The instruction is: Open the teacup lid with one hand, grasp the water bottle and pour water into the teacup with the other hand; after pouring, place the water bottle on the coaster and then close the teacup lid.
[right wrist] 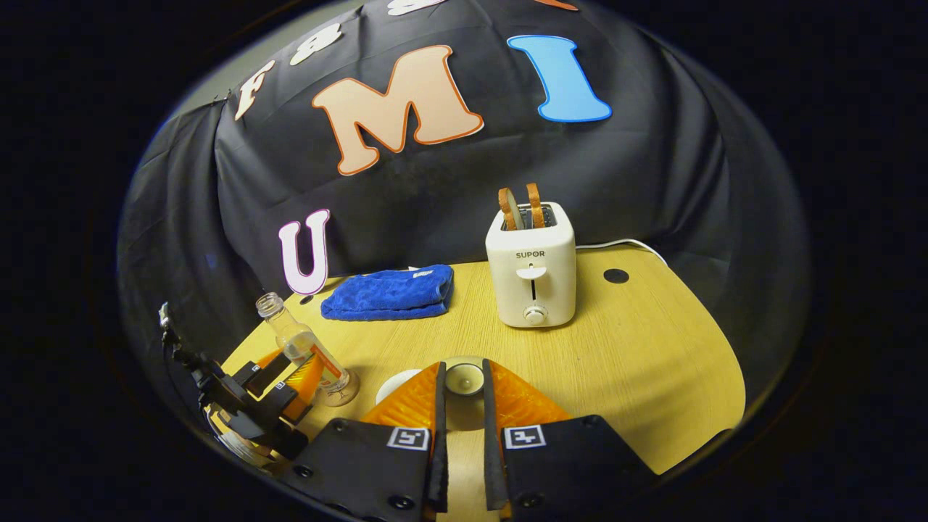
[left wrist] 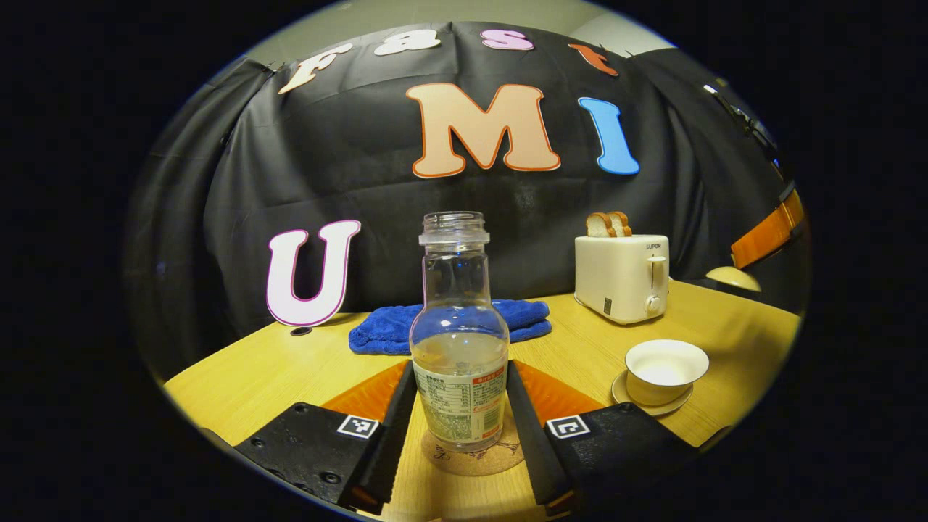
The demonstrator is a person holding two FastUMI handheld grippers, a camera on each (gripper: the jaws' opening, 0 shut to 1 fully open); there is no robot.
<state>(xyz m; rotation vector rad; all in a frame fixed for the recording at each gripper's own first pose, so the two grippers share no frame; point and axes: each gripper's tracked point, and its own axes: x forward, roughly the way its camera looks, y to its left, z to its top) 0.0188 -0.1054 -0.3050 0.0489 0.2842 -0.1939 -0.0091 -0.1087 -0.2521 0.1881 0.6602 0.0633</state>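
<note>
Nearest, between the left gripper [left wrist: 462,428] fingers: clear labelled plastic water bottle [left wrist: 460,341], uncapped, part full, standing on the round cork coaster [left wrist: 475,455]. Jaws flank its lower body; contact unclear. Light, slick, squashy (grip the label band). Right gripper [right wrist: 464,435] is pinched narrow on the white ceramic teacup lid [right wrist: 464,378], fragile. Right: open white teacup [left wrist: 665,370] on its saucer. Beyond, smooth wooden table [right wrist: 652,362], blue folded towel [right wrist: 389,293], white toaster [right wrist: 531,264].

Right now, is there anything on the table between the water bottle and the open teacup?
No. In the left gripper view the stretch of table between the water bottle and the teacup is bare wood.
</note>
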